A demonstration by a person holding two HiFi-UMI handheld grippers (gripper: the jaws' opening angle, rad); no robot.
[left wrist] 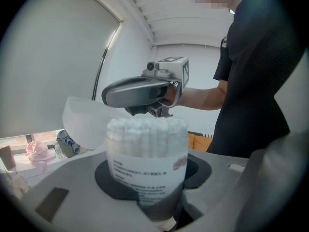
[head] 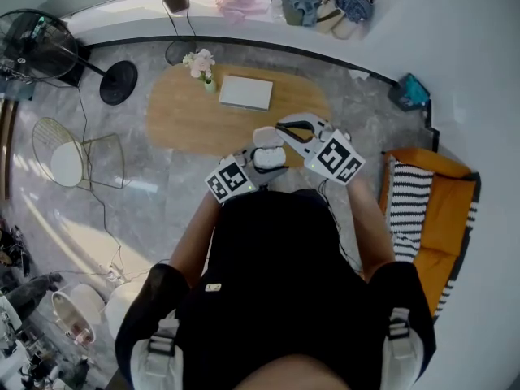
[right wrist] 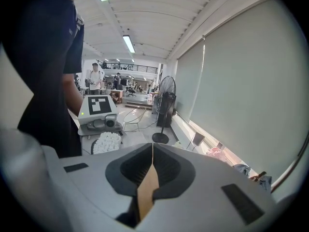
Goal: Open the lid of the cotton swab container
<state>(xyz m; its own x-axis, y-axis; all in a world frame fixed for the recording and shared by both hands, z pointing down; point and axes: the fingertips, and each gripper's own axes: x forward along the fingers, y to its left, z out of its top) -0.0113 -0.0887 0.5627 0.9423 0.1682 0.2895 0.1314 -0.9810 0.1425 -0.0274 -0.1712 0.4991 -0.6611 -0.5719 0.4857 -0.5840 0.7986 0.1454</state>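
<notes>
Bright, even daylight comes through the blinds (right wrist: 241, 81) right of my right gripper (right wrist: 152, 151); ceiling lights (right wrist: 128, 43) glare above it. My views bend at dark edges; nearest parts look soft.

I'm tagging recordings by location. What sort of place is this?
Probably a lounge corner staged inside a large open workshop or lab. An oval wooden table and an orange sofa stand together, with ceiling strip lights and a railed mezzanine farther back.
</notes>
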